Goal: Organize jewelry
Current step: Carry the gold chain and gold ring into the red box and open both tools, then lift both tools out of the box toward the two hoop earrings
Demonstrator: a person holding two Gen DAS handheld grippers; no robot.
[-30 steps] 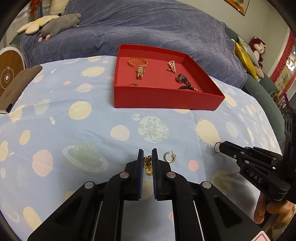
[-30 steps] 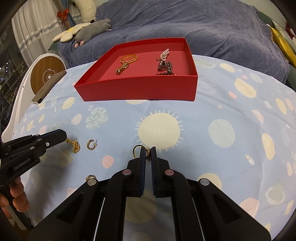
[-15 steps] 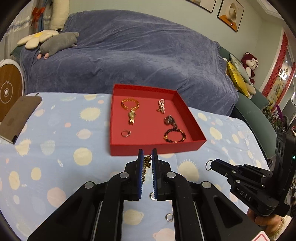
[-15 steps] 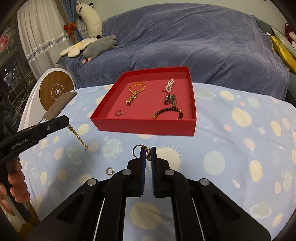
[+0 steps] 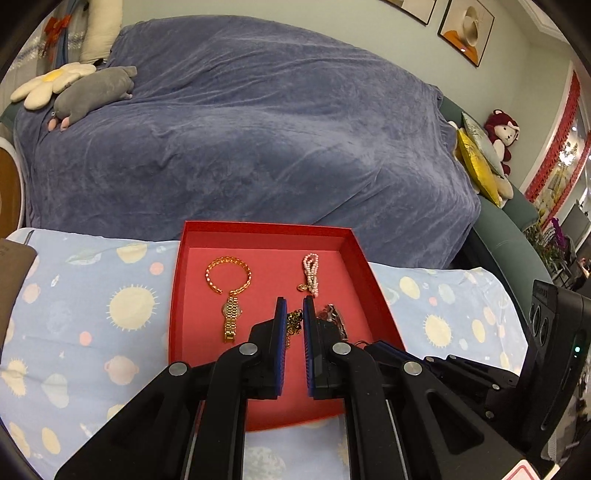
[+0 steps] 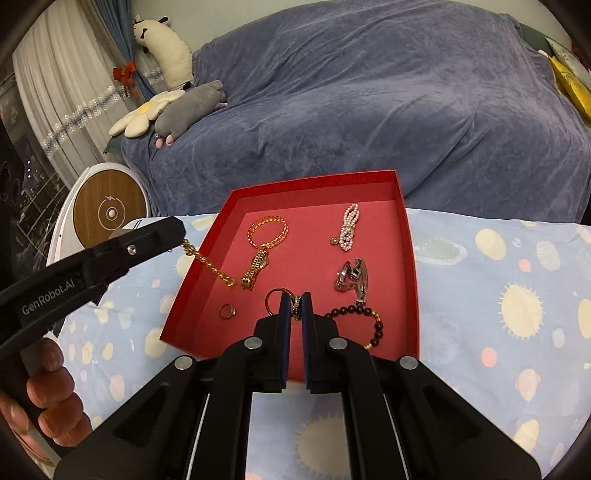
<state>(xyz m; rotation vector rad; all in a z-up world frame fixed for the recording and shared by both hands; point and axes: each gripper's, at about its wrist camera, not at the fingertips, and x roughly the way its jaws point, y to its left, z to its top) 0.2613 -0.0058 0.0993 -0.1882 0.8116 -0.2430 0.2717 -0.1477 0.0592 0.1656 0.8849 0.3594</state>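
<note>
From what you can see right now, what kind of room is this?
Probably a living room in a home. A sofa under a blue cover stands behind the table, soft toys lie on it, and framed pictures hang on the wall.

on the table cloth [image 6: 498,280] before the covered sofa [image 6: 369,92] sits the tray [image 6: 412,258], holding a watch [image 6: 258,264] at left, a pearl bracelet [image 6: 349,227] at right and a ring [image 6: 226,311] nearest.
</note>
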